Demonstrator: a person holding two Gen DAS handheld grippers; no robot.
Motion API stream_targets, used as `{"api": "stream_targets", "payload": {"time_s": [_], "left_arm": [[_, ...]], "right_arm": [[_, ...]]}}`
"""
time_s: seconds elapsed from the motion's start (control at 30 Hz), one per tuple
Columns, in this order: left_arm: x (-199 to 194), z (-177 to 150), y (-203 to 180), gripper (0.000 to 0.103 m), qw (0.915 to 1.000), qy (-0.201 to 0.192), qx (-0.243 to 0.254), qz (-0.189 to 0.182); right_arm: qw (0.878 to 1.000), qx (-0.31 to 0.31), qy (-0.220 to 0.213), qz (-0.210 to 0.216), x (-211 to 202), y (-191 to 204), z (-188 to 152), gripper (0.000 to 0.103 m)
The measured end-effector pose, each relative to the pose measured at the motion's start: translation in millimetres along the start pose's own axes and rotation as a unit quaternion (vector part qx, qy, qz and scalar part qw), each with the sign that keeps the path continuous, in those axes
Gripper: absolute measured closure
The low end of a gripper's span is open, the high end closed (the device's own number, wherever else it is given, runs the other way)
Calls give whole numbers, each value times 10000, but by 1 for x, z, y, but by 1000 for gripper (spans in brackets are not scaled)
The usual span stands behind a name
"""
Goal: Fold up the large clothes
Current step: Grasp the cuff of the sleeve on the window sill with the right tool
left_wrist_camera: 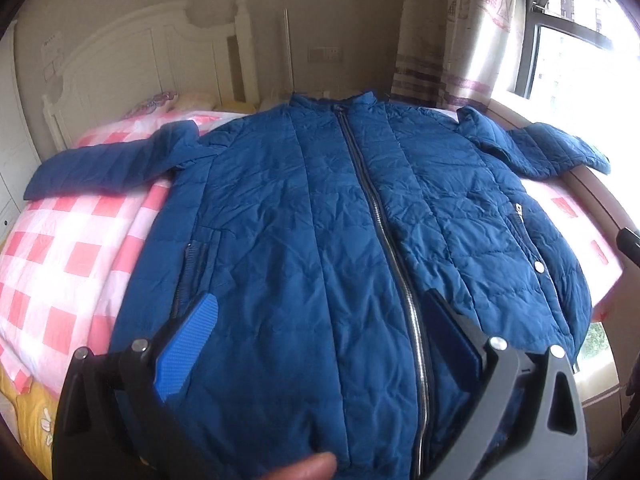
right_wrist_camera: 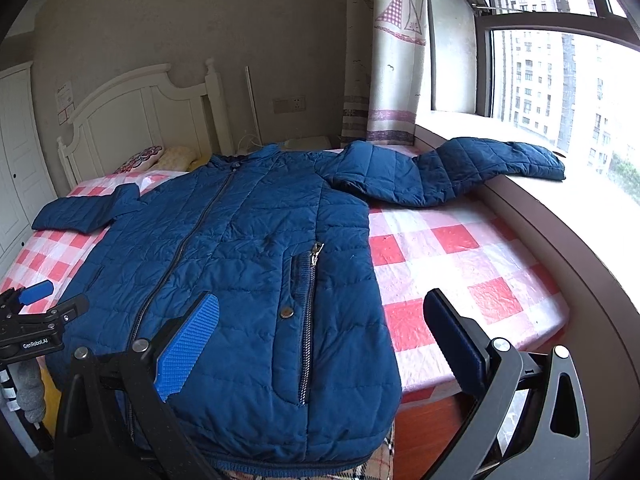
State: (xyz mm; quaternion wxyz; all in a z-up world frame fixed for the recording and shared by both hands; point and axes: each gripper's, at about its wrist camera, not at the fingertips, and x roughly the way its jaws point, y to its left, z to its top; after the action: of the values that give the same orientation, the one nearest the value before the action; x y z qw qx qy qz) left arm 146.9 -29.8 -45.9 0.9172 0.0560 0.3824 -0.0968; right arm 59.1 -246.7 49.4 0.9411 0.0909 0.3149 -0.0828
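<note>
- The left gripper (left_wrist_camera: 316, 328) hovers over the jacket's near hem, fingers (left_wrist_camera: 188, 344) spread wide, holding nothing.
- The right gripper (right_wrist_camera: 320, 332) hangs over the hem's right corner, fingers (right_wrist_camera: 188, 344) likewise wide apart and empty.
- The blue quilted jacket (right_wrist_camera: 240, 248) lies flat, zipped, front up, on the bed (right_wrist_camera: 460, 264), sleeves spread left and right.
- The right sleeve (right_wrist_camera: 500, 160) reaches onto the windowsill (right_wrist_camera: 560, 200).
- Far off stand a white headboard (right_wrist_camera: 140, 120) and a curtain (right_wrist_camera: 396, 60).

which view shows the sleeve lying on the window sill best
The right wrist view. There the blue quilted jacket's window-side sleeve shows whole, its end resting on the sill. The left wrist view catches it small and warped at the edge, against window glare.
</note>
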Motion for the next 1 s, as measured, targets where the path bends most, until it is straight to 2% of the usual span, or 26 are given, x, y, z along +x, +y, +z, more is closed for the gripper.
{"api": "stream_targets", "payload": {"time_s": [0.2, 0.33, 0.43, 0.5, 0.6, 0.63, 0.8, 0.83, 0.87, 0.9, 0.97, 1.0], "left_arm": [[98, 76, -5, 2, 9981, 276, 109, 545], [155, 111, 4, 2, 9963, 440, -94, 730], [184, 128, 11, 2, 9957, 393, -200, 820], [203, 132, 15, 2, 9951, 503, -256, 813], [226, 131, 26, 1, 9934, 894, -562, 451], [227, 131, 30, 1, 9930, 890, -692, 355], [230, 131, 29, 1, 9930, 908, -640, 394], [230, 131, 29, 1, 9929, 927, -635, 399], [230, 130, 29, 1, 9928, 940, -630, 398], [230, 131, 29, 1, 9927, 953, -625, 385], [230, 131, 30, 1, 9930, 970, -585, 331], [230, 131, 30, 1, 9932, 969, -568, 315]], "right_arm": [[9931, 835, 90, -819, 66, -95, 57, 5], [9745, 1908, 185, -1166, 106, -183, 92, 5], [9586, 2445, 109, -1455, 124, -237, 116, 5], [9489, 2724, 158, -1587, 138, -268, 130, 5], [9365, 3065, 336, -1672, 163, -301, 144, 5], [9328, 3170, 420, -1664, 171, -308, 146, 5], [9334, 2975, 429, -1962, 203, -315, 163, 6], [9343, 2890, 397, -2049, 208, -314, 164, 11], [9349, 2739, 362, -2227, 211, -312, 165, 27], [9346, 2611, 347, -2392, 213, -310, 165, 34], [9360, 2663, 216, -2292, 213, -310, 164, 57], [9361, 2761, 91, -2179, 212, -311, 161, 62]]}}
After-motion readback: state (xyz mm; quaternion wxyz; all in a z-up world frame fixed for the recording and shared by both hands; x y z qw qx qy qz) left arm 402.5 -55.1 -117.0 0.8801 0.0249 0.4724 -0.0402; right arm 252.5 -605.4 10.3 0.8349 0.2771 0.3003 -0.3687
